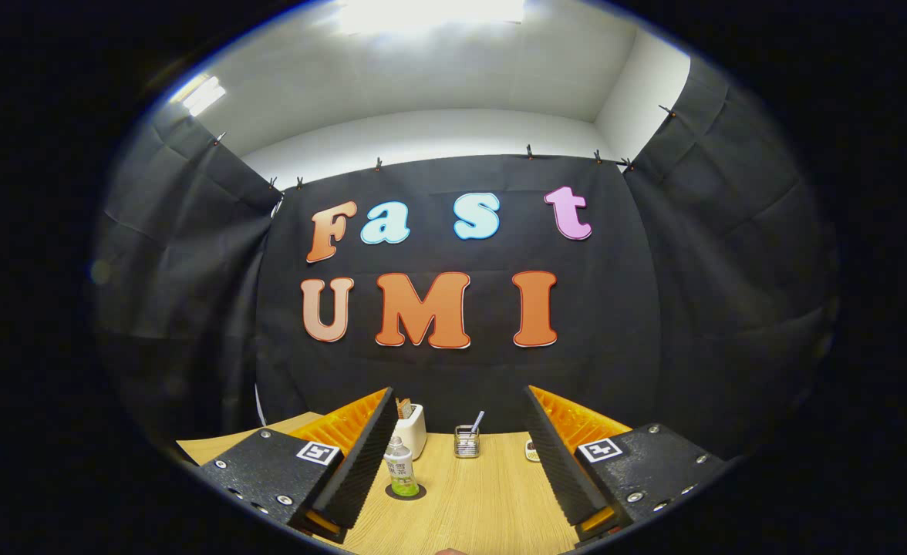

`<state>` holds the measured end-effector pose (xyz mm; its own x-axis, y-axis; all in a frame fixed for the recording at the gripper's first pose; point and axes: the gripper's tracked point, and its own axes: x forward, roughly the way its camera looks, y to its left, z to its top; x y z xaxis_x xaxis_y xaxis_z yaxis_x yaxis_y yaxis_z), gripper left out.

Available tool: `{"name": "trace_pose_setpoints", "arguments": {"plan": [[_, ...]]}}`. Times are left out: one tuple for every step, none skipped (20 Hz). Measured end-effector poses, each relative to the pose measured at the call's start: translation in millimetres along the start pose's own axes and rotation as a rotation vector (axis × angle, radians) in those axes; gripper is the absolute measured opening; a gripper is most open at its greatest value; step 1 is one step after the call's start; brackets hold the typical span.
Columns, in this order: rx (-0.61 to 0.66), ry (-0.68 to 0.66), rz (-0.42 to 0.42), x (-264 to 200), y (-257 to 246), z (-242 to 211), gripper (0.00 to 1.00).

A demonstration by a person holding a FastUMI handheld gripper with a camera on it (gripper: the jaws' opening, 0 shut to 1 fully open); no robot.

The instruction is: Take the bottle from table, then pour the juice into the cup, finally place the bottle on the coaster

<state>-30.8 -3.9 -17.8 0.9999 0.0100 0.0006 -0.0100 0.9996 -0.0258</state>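
Observation:
My gripper (pixel 460 395) is open, with a wide gap and nothing held. A small clear bottle (pixel 400 467) with a white cap, a label and green juice at its bottom stands upright on the wooden table (pixel 484 501). It sits between the fingers, close to the inner face of the left finger (pixel 361 462). Under the bottle lies a dark round coaster (pixel 407 492). Farther back, near the middle of the gap, stands a small clear cup (pixel 466 442) with a thin stick or spoon in it.
A white holder (pixel 413 428) with something brown in it stands behind the bottle by the black cloth wall. A small pale object (pixel 531 450) peeks out beside the right finger. Black cloth closes off the table's back and sides.

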Motion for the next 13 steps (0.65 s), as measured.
{"name": "trace_pose_setpoints", "arguments": {"plan": [[-0.011,-0.003,-0.003,-1,1,0,0.96],[-0.015,-0.003,-0.003,0,3,-1,0.97],[-0.018,0.001,0.010,-2,8,-2,0.96],[-0.021,0.005,0.019,-3,13,-3,0.96],[-0.028,0.004,0.028,-3,16,-2,0.96],[-0.037,0.003,0.028,-1,18,-4,0.97],[-0.041,0.007,0.028,0,18,-3,0.97],[-0.042,0.017,0.030,-1,21,-5,0.97],[-0.040,0.018,0.036,-3,24,-6,0.96],[-0.042,0.015,0.041,-3,28,-4,0.97],[-0.045,0.014,0.037,-1,29,-4,0.97],[-0.046,0.011,0.039,0,29,-4,0.97],[-0.045,0.012,0.036,0,28,-5,0.97]]}}
